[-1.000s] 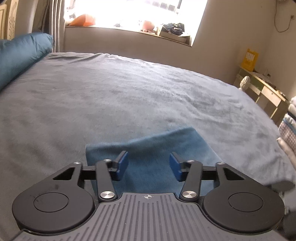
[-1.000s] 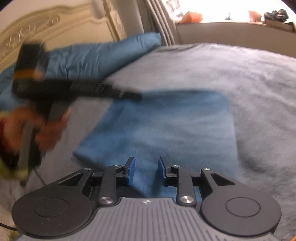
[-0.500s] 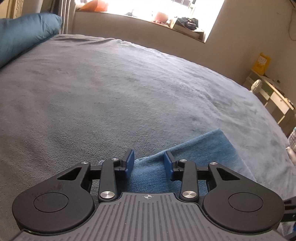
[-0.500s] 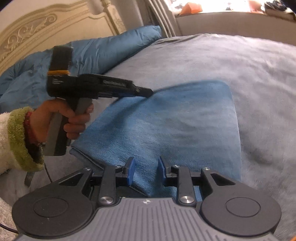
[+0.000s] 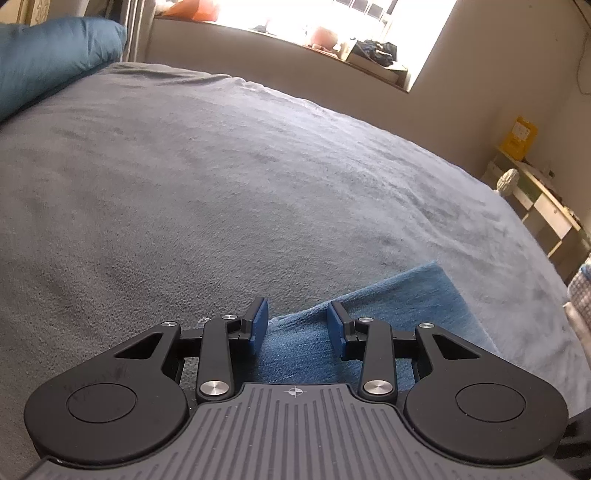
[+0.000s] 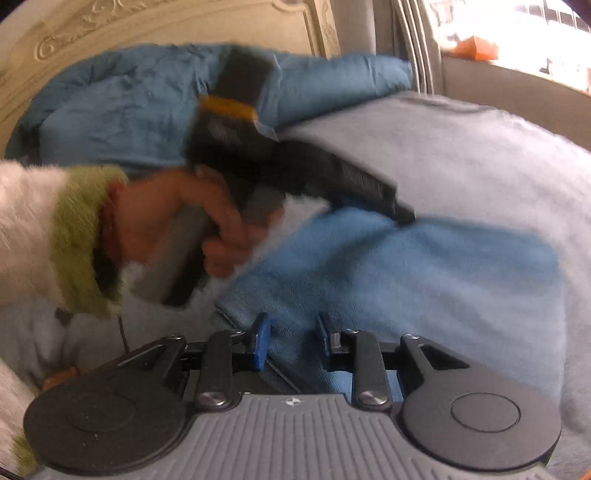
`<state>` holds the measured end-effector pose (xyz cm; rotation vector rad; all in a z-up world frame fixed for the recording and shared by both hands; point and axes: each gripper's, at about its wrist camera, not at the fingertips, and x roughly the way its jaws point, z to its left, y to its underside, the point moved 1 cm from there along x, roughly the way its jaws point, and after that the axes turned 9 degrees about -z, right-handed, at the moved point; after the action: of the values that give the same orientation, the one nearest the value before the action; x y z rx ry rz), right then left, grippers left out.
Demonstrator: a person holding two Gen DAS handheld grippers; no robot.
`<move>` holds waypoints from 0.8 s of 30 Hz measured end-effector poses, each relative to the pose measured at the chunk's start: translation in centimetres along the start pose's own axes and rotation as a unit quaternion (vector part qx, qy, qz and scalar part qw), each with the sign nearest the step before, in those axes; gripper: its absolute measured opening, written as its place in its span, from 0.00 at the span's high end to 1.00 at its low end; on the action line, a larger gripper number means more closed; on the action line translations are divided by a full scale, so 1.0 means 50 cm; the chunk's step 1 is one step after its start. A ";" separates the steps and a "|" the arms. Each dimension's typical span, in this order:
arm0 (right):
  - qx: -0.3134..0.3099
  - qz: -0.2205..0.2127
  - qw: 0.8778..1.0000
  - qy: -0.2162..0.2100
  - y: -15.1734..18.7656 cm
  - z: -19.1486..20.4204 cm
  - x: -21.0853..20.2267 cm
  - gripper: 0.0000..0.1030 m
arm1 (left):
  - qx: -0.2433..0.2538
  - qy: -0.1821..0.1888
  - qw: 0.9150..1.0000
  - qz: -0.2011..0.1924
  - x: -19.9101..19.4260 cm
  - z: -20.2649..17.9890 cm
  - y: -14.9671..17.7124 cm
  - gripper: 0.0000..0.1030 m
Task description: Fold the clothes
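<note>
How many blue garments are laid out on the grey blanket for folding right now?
1: the blue garment lies on the grey blanket, its near edge between both grippers' jaws. Others may sit out of frame.

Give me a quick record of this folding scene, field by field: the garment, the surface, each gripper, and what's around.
garment: blue jeans, lying flat
surface: grey blanket on the bed
left gripper: fingers apart over a jeans edge, not pinching
right gripper: fingers apart over the near edge, not pinching; picture blurred
left hand: grips the left gripper's handle
nearby: blue duvet, headboard, window
</note>
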<state>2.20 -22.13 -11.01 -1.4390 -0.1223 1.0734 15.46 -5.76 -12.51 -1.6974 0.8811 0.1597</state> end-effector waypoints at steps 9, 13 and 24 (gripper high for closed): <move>-0.091 0.003 0.996 -0.025 0.029 0.070 0.072 0.77 | -0.006 0.002 1.000 0.003 0.002 0.005 -0.002 0.65; -0.121 0.004 0.992 -0.023 0.033 0.090 0.088 0.79 | -0.007 0.000 1.000 0.000 0.002 0.004 0.001 0.65; -0.097 0.000 0.993 -0.065 0.034 0.091 0.055 0.78 | -0.004 -0.009 1.000 -0.006 -0.001 -0.006 0.003 0.64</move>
<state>-0.13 -17.40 -12.90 -1.5409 -0.3292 1.1807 15.25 -6.01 -12.48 -1.7051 0.8579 0.1698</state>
